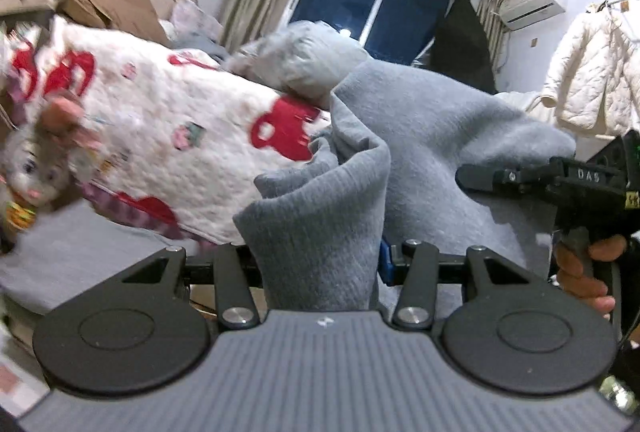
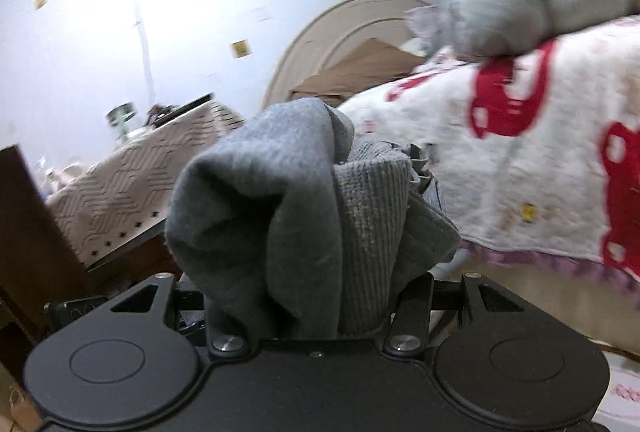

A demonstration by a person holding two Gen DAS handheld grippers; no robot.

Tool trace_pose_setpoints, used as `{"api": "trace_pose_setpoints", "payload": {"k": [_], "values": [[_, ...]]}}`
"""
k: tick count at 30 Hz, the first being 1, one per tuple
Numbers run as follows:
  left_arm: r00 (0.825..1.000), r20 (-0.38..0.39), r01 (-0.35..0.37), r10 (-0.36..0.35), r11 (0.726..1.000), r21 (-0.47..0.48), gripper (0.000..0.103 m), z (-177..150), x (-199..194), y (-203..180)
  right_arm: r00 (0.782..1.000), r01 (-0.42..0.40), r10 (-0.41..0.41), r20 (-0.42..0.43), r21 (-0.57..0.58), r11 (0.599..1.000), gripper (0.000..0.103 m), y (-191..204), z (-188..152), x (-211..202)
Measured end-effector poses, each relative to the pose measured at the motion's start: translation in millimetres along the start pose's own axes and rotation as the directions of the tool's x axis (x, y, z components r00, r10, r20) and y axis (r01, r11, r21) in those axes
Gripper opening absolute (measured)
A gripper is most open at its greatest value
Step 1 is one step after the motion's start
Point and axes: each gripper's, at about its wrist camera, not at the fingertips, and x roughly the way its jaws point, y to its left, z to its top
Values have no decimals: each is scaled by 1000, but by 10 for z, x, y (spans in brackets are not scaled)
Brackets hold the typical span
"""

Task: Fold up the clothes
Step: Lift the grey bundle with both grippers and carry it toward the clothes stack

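Item: bed [image 1: 72, 252], red-print quilt [image 1: 168, 136] (dark window [image 1: 384, 0] behind). I had both grippers, left [image 1: 318, 264] and right [image 2: 308, 292], clamped on the grey garment [image 1: 420, 136].

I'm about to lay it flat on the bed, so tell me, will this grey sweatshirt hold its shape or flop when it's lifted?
Likely floppy: the grey sweatshirt sags in deep folds between the left gripper and right gripper. Its thick ribbed knit suggests some weight, so it would probably drape rather than flutter. Bunched in both, it seems unlikely to slip.
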Motion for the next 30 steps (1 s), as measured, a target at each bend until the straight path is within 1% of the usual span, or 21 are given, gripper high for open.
{"api": "trace_pose_setpoints", "payload": {"k": [1,4,6,8,10,12,15,18,20,22,25,27,28,30], "values": [[1000,-9,-15,15,1000,9,46,28,-117,82,1000,-16,16,-5,-16,1000,55,98,53,78],[995,-58,-76,77,997,30,46,66,-369,338,994,-108,108,-17,-7,994,55,222,-100,399],[990,-81,-116,119,992,40,46,77,-439,501,986,-162,162,-27,11,987,55,258,-243,660],[985,-98,-140,141,990,12,46,51,-412,705,978,-203,205,-30,66,977,55,158,-384,954],[984,-114,-147,140,988,-52,46,-40,-315,914,975,-207,215,-57,118,971,55,52,-497,1163],[986,-104,-139,128,984,-114,46,-188,-141,1089,976,-184,197,-96,127,975,55,-69,-553,1340],[992,-78,-112,99,977,-180,46,-418,146,1273,978,-168,182,-105,128,977,55,-244,-564,1508],[998,-53,-44,31,966,-253,46,-611,506,1384,985,-122,131,-113,79,989,55,-401,-519,1522],[999,-46,-24,13,968,-251,46,-664,727,1335,991,-87,93,-99,65,994,55,-525,-488,1469],[999,-48,-14,2,969,-245,46,-687,920,1244,995,-55,62,-79,87,995,55,-675,-461,1408],[997,-82,-15,-5,972,-233,46,-665,1201,1196,998,-17,24,-64,108,994,55,-870,-413,1390],[992,-125,-23,-10,967,-255,46,-585,1408,1253,999,-6,11,-53,100,995,55,-902,-369,1431],[993,-119,-20,-12,963,-267,46,-533,1492,1298,999,0,5,-48,97,995,55,-918,-346,1451],[998,-66,-5,-12,968,-251,46,-526,1514,1384,999,12,-8,-37,90,996,55,-950,-302,1492]]}}
